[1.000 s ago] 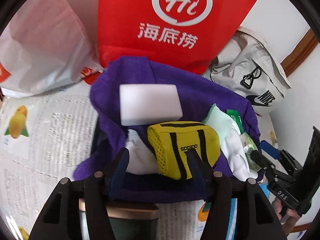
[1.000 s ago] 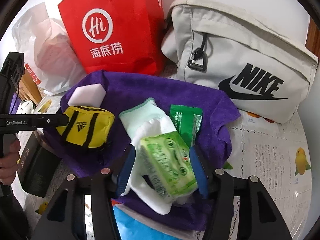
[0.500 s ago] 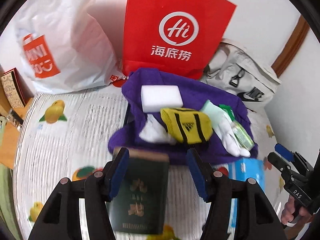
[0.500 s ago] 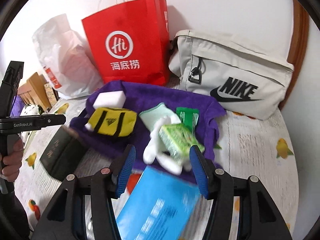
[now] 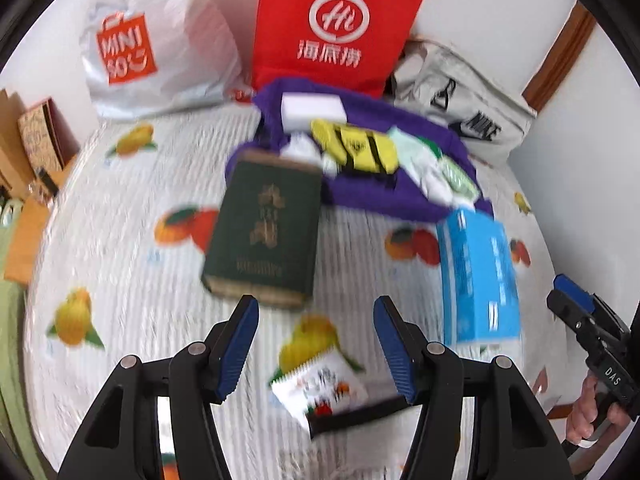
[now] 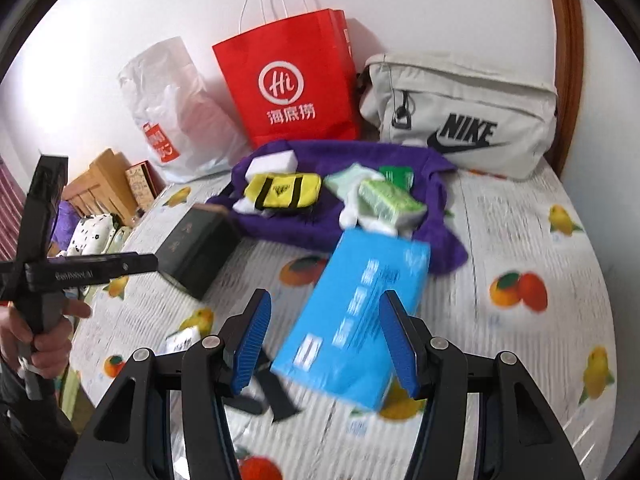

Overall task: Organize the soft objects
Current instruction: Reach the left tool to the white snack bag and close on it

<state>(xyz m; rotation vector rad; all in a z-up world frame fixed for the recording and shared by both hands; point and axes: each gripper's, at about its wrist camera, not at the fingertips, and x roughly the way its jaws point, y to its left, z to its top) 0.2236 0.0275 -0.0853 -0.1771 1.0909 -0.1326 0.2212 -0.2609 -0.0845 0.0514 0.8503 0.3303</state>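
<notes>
With our left gripper and right gripper both spread wide and empty, we judge the yellow Adidas pouch light and squashy, best pinched across its middle.

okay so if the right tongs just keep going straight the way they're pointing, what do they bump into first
Most likely the blue pack: it lies on the fruit-print cloth directly ahead of the open right tongs, between the fingers in the right wrist view. Beyond it sits the purple towel. Depth is hard to judge in this blurred fisheye.
</notes>
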